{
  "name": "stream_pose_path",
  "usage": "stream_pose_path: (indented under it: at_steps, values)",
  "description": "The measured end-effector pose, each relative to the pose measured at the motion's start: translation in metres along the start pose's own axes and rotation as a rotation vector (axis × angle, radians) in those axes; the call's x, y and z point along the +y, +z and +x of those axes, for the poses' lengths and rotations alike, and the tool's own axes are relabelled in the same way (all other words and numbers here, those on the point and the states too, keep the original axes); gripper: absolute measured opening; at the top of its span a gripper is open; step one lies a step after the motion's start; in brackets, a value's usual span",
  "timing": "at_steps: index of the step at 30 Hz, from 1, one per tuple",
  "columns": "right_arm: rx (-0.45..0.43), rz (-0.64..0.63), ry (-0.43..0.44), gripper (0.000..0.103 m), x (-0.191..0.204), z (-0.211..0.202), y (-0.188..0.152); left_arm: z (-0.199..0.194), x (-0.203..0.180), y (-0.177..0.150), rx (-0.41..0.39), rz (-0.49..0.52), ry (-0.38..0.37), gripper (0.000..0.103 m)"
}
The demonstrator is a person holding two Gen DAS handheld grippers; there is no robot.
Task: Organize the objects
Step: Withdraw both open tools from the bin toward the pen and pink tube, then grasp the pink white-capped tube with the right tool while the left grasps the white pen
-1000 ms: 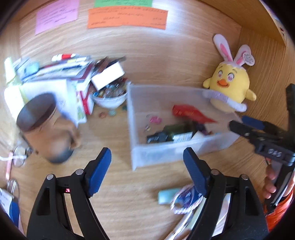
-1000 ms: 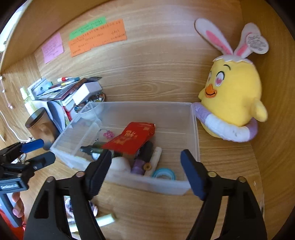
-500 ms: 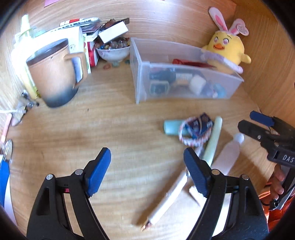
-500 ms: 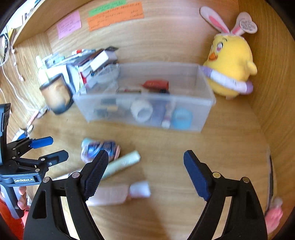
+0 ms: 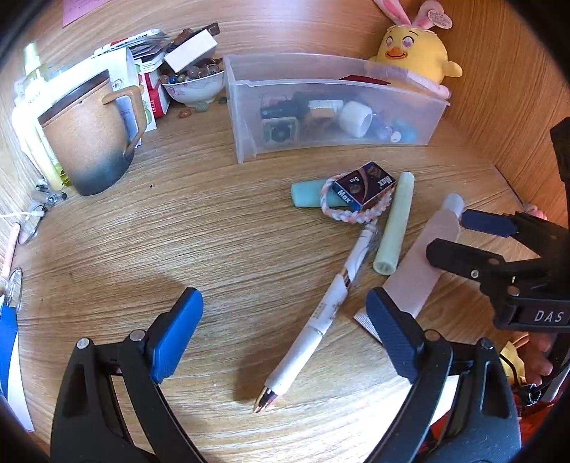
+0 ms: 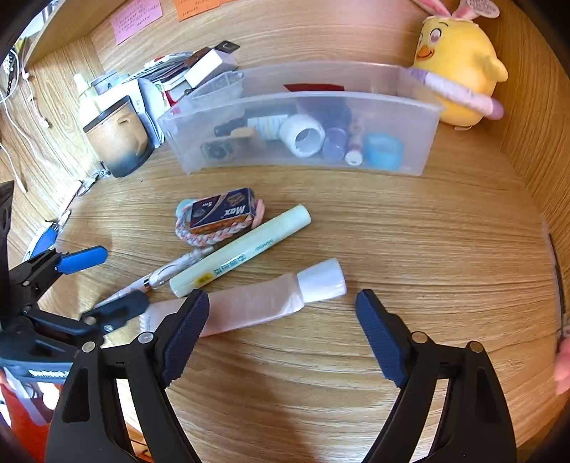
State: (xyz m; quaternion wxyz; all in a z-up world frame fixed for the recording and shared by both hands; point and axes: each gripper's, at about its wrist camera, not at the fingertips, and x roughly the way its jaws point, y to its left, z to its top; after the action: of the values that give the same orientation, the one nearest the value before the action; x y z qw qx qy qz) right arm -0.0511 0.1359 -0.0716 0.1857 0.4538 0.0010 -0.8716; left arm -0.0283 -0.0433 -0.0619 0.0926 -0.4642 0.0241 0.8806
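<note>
My left tongs (image 5: 281,334) hang over a wood-grain desk (image 5: 213,228), their blue-padded jaws opening wide with only the tip end of a white pen (image 5: 320,313) lying on the desk below the gap, untouched. My right tongs (image 6: 281,334) stand wide too, gripping nothing, the near pad just over a soft, translucent pink tube (image 6: 256,302) with a white cap, which lies flat on the desk. Just beyond it, a pale green cylindrical stick (image 6: 242,253) rests parallel, touching the slim pen, which runs off to the left. Farther out sits a small dark cardboard box (image 6: 222,212) marked "Max", ringed by a braided pink-and-white bracelet (image 6: 210,237), with a mint-green eraser-like block (image 5: 306,194) under them. Behind these stands a clear plastic bin (image 6: 424,142), long and shallow, holding a white tape roll, a blue ring and small bottles. A plush yellow chick (image 6: 459,60) with rabbit ears leans at the bin's right end against the wooden side wall. To the left, a matte tan mug (image 5: 89,142) with a dark base stands near a ceramic bowl (image 5: 196,87) of glossy stones and a leaning heap of papers. Coloured sticky notes (image 6: 135,17) line the wooden back panel.
</note>
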Motion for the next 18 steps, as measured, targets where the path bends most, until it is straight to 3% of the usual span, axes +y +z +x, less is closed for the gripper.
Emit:
stream_pose_path:
  at_steps: [6, 14, 16, 18]
  values:
    - [-0.013, 0.014, -0.007, 0.083, 0.000, 0.005, 0.006, 0.003, -0.002, 0.001, 0.011, -0.008, -0.024, 0.097]
    - [-0.040, 0.066, -0.005, 0.081, -0.014, 0.010, 0.019, 0.000, -0.032, -0.001, 0.006, 0.074, -0.088, 0.097]
    - [-0.042, 0.054, -0.041, 0.075, -0.015, 0.012, 0.022, 0.001, -0.035, -0.001, 0.008, 0.080, -0.093, 0.097]
    - [-0.039, 0.024, -0.069, 0.060, -0.013, 0.014, 0.024, 0.001, -0.031, 0.001, 0.008, 0.068, -0.100, 0.097]
